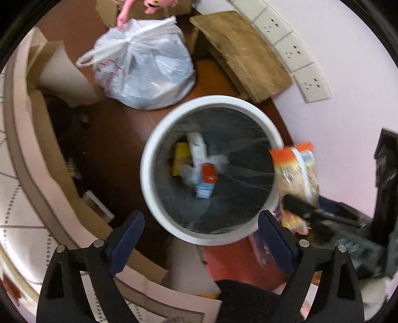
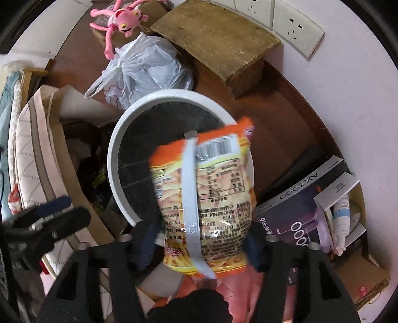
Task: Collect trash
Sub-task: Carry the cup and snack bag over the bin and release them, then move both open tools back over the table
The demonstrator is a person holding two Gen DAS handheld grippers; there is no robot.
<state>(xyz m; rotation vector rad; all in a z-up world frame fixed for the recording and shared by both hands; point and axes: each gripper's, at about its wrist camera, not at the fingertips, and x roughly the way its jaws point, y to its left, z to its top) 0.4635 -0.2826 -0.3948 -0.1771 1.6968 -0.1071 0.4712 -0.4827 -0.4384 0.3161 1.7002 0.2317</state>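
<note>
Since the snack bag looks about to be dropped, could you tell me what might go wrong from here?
1. The snack bag between the right gripper's jaws hangs over the bin's near rim, not its middle, so it might catch the rim or land outside among the boxes.
2. The left gripper, open and empty, hovers at the same rim; the two could bump.
3. Both views are blurred, so aim is uncertain.

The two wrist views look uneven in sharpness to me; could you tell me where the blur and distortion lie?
Left wrist view: the trash in the bin is smeared, as is the snack bag; the socket strip bows with the fisheye. Right wrist view: the snack bag's print is soft, the left tongs are blurred, and the pink toy is sharper.
</note>
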